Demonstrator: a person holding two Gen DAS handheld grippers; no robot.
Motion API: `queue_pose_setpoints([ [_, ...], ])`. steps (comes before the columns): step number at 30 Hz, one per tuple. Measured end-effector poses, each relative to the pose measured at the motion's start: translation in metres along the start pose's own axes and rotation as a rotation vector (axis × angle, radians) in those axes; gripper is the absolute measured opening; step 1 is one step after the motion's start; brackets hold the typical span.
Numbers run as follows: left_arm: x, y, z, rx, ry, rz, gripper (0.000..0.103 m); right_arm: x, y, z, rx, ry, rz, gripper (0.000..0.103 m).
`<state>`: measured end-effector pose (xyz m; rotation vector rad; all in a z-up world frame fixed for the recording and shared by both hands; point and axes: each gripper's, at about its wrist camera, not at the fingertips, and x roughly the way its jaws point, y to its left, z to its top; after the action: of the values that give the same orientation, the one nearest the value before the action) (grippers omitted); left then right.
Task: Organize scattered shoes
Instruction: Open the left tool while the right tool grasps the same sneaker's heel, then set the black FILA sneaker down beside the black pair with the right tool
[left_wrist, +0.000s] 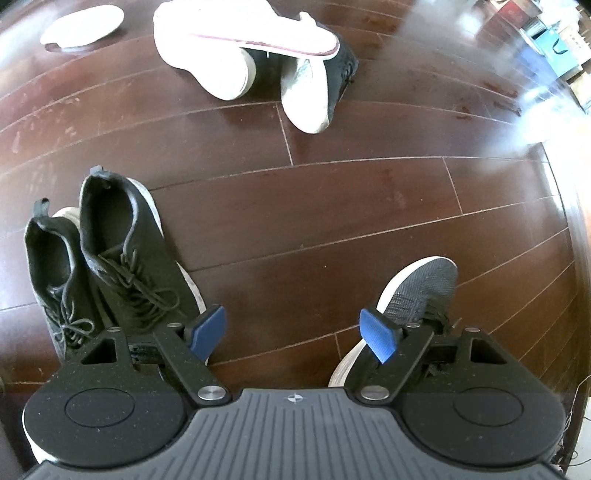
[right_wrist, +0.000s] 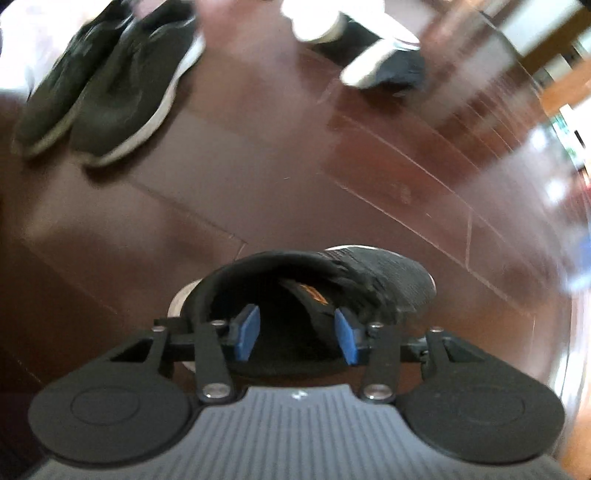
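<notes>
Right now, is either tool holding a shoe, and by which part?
Left tool: open over bare floor, holding nothing. Right tool has a dark sneaker between its pads at the ankle opening; whether they grip it cannot be told.

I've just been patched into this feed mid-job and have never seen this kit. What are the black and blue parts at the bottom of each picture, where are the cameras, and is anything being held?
Each picture comes from a fisheye camera on a hand-held two-finger gripper, looking along its blue-padded fingers.

Left view: the left gripper is open over bare wooden floor. A pair of dark sneakers stands side by side to its left, and a grey knit sneaker lies to its right. Further off is a jumbled pile of white and dark shoes.

Right view (blurred): the right gripper has its pads around the opening of that grey knit sneaker. Whether they already press on it I cannot tell.
</notes>
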<state>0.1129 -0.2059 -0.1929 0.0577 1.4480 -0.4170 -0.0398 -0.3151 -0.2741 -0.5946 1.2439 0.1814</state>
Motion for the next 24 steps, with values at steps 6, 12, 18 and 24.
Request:
queue_pose_setpoints([
  [6, -0.008, -0.004, -0.001, 0.006, -0.019, -0.025, 0.084, 0.004, 0.016, -0.003, -0.372, -0.004, -0.052, 0.048],
  [12, -0.006, -0.003, 0.001, -0.007, -0.018, -0.019, 0.084, 0.010, 0.006, -0.020, -0.730, 0.019, -0.113, 0.049],
  [18, -0.006, -0.001, 0.002, -0.017, -0.018, -0.026, 0.084, 0.034, 0.015, -0.019, -0.942, 0.039, -0.118, 0.056],
  [24, -0.003, 0.001, 0.003, -0.031, -0.006, -0.030, 0.084, 0.053, 0.007, -0.004, -0.988, 0.096, -0.028, 0.034],
])
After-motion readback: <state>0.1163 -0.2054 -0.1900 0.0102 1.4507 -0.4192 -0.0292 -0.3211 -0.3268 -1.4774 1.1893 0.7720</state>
